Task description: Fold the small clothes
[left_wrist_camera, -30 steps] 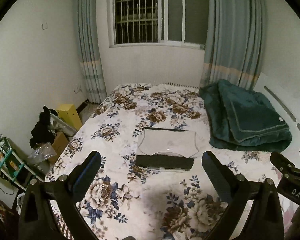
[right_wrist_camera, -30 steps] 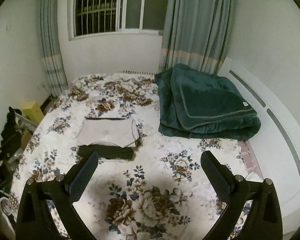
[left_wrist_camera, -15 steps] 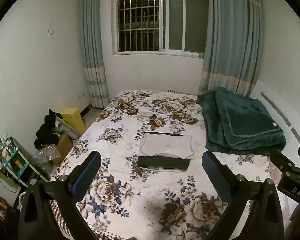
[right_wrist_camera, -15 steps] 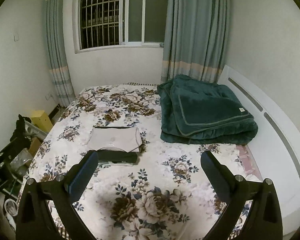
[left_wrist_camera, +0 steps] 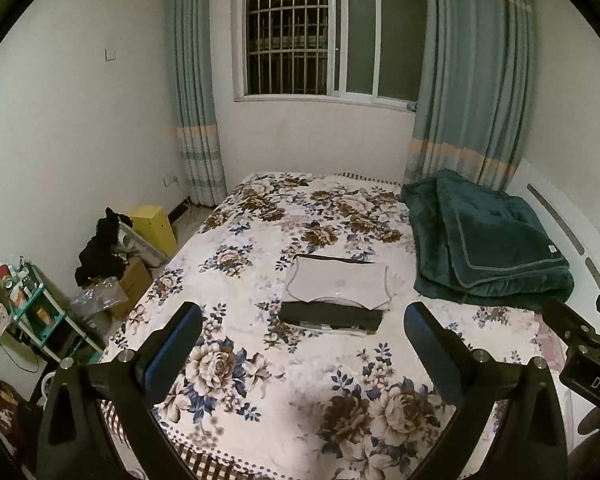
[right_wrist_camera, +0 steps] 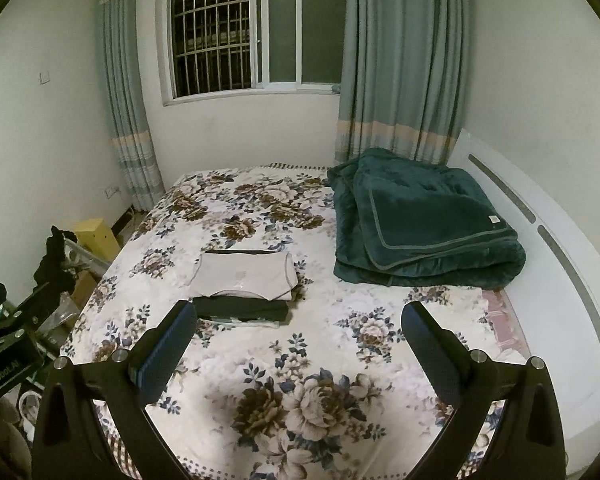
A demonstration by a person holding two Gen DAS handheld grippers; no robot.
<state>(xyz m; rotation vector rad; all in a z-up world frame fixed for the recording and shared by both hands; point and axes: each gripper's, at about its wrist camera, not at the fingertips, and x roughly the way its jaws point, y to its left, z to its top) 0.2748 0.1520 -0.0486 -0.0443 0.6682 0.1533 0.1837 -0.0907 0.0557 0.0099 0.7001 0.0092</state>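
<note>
At far left a small shelf unit (left_wrist_camera: 40,316) beside the bed holds assorted small items, too small to tell apart. Next to it a cardboard box (left_wrist_camera: 134,282) sits on the floor with dark clothing (left_wrist_camera: 100,254) heaped at its top and a yellow box (left_wrist_camera: 156,226) behind.

On the floral bed (left_wrist_camera: 236,360), near its middle, lies a folded pale garment (left_wrist_camera: 338,282), and touching its near edge a folded dark garment (left_wrist_camera: 330,316) resting on something white. At right, well apart from them, lies a folded green blanket (left_wrist_camera: 488,240).

The left gripper (left_wrist_camera: 304,322) hovers above the bed's near end, jaws wide and empty. The right gripper (right_wrist_camera: 298,322) hangs likewise, jaws wide apart, touching nothing.
</note>
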